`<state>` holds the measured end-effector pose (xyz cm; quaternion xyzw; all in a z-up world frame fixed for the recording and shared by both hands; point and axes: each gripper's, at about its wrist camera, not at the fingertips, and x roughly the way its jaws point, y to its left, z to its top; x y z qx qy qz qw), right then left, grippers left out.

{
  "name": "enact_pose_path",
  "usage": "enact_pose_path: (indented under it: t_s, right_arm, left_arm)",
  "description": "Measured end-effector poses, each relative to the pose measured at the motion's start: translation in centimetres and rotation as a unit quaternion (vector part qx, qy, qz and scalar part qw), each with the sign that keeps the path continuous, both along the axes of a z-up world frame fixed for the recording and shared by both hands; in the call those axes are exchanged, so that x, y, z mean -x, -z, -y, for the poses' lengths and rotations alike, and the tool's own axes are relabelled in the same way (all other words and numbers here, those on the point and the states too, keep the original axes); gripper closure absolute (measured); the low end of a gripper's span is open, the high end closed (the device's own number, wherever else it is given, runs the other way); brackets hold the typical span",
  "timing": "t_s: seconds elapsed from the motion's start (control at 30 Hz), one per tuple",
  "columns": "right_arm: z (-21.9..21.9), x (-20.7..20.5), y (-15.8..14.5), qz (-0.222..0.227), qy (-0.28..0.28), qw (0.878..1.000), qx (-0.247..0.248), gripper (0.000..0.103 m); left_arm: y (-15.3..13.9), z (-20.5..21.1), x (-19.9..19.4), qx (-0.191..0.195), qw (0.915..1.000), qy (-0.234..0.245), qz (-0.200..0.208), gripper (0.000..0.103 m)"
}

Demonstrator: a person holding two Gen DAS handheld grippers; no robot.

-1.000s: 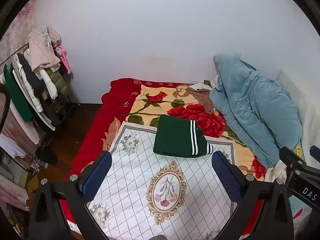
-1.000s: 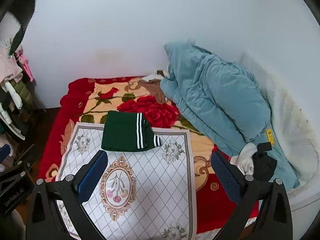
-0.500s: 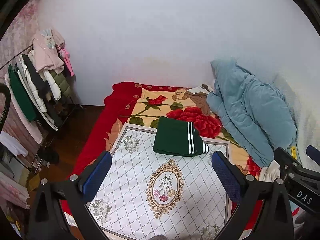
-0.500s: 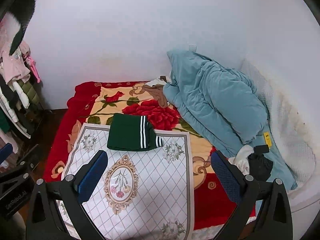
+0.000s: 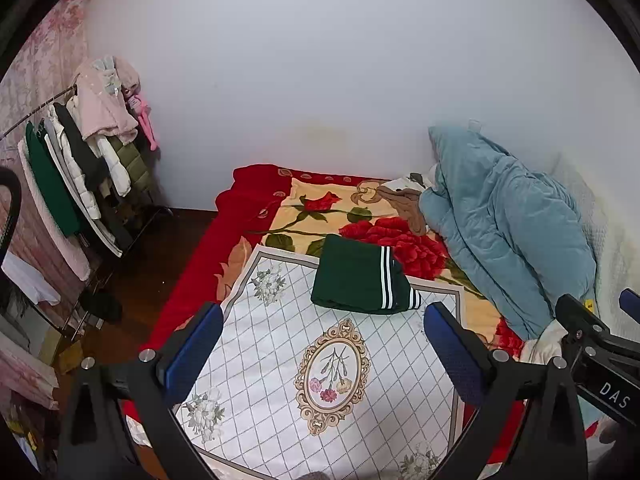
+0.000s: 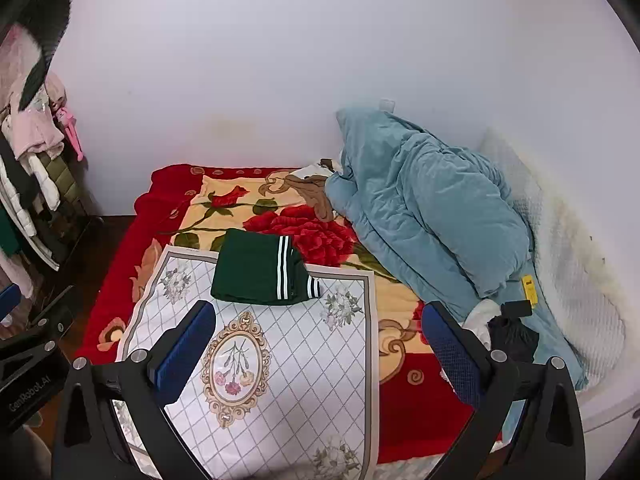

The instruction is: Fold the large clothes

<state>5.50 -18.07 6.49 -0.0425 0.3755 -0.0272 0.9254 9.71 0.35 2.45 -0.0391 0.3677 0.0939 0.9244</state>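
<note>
both my left gripper (image 5: pixel 320 344) and right gripper (image 6: pixel 316 336) have pulled back, jaws wide and empty, from the folded dark-green striped garment (image 5: pixel 362 280); best leave its square fold undisturbed.

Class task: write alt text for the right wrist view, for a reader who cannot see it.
A folded dark green garment with white stripes lies at the far edge of a white patterned cloth on a rose-print blanket. The open right gripper hangs above the cloth, holding nothing. A crumpled blue quilt is heaped to the right against the wall.
</note>
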Motion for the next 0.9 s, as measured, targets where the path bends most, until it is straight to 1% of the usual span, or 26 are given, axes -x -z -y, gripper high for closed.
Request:
enact_pose_path:
  t_s: [0.4,0.9]
  right_arm:
    - [-0.32,0.00,-0.11,0.002,-0.011,1.000,0.005,0.000]
    - [-0.52,0.34,0.06,0.003,-0.010,1.000,0.007,0.000]
  left_arm:
    - [-0.29,-0.06,0.72,-0.005,1.0000,-0.008,0.000,0.001]
    - [-0.38,0.17,1.04,-0.010,0.9999,-0.008,0.002,0.001]
